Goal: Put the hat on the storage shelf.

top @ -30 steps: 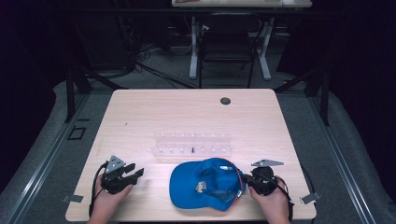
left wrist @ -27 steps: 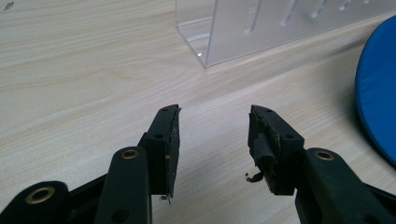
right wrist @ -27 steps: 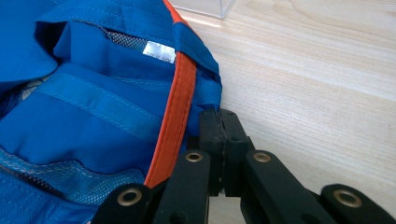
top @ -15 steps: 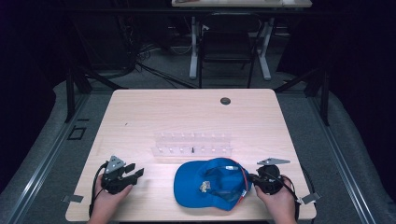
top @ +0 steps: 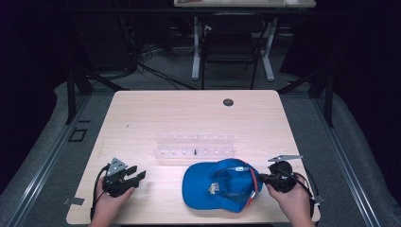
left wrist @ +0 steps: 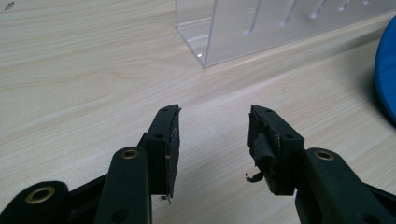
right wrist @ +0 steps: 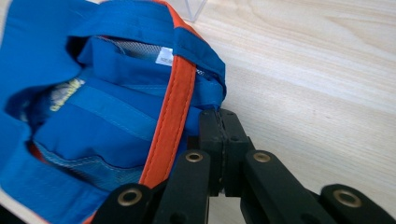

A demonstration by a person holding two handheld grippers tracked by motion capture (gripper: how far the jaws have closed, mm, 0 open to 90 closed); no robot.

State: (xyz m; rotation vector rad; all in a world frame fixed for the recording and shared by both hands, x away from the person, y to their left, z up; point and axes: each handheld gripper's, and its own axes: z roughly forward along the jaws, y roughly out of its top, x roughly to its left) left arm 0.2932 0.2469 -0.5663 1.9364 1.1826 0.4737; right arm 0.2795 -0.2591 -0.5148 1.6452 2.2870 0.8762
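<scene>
A blue cap [top: 217, 184] with an orange inner band lies upside down near the table's front edge, right of centre. My right gripper [top: 261, 178] is at the cap's right side. In the right gripper view the jaws are pressed together on the cap's [right wrist: 93, 116] rim fabric, so my right gripper [right wrist: 223, 114] is shut on it. My left gripper [top: 137, 174] rests on the table at the front left, well apart from the cap. Its jaws stand open over bare wood, with nothing between them [left wrist: 214, 126]. The cap's edge [left wrist: 387, 79] shows at the far right of the left gripper view.
A clear acrylic rack [top: 195, 145] with several pegs stands just behind the cap, mid-table; its corner [left wrist: 261, 28] is ahead of the left jaws. A dark cable hole [top: 228, 102] sits at the back of the table. A chair [top: 229, 47] stands beyond the table.
My right gripper has shifted to the right and the cap has slid right with it. The left gripper has stayed in place, open.
</scene>
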